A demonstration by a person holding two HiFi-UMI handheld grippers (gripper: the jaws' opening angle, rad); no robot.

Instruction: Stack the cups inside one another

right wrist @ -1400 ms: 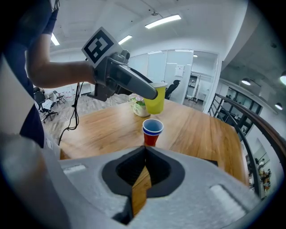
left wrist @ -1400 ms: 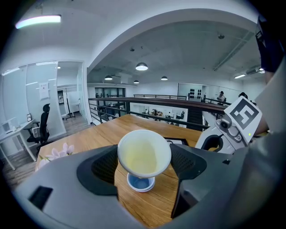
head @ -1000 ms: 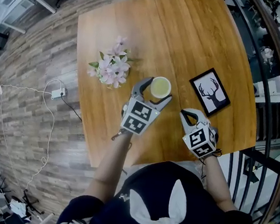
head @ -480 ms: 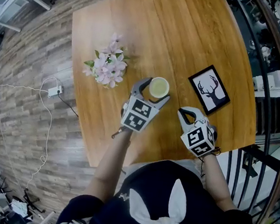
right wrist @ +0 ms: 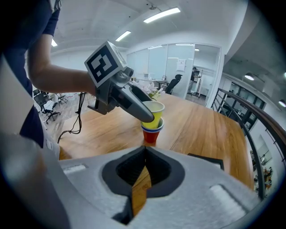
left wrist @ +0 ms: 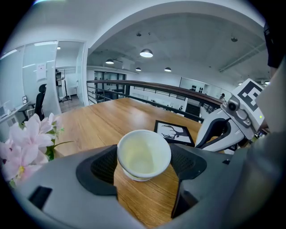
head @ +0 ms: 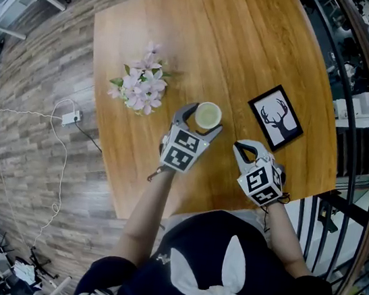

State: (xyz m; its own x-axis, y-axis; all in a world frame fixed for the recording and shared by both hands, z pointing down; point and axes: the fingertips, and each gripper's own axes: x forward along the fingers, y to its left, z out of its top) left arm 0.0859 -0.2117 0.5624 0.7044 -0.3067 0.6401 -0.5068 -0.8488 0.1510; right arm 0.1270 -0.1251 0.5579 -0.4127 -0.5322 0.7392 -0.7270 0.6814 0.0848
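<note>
- Head view: we see our left gripper (head: 203, 119) around the yellow cup (head: 208, 115) on the wooden table (head: 253, 44), between the flowers (head: 140, 88) and a framed deer picture (head: 275, 119).
- Left gripper view: its jaws press the cup's rim from both sides.
- Right gripper view: our right gripper (right wrist: 144, 172) has its jaws together with nothing between them. Beyond it, the yellow cup sits nested in a blue-rimmed cup (right wrist: 157, 126), which sits inside a red cup (right wrist: 150, 136).

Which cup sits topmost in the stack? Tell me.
The yellow cup: it nests inside the blue cup, which sits in the red cup at the bottom.
</note>
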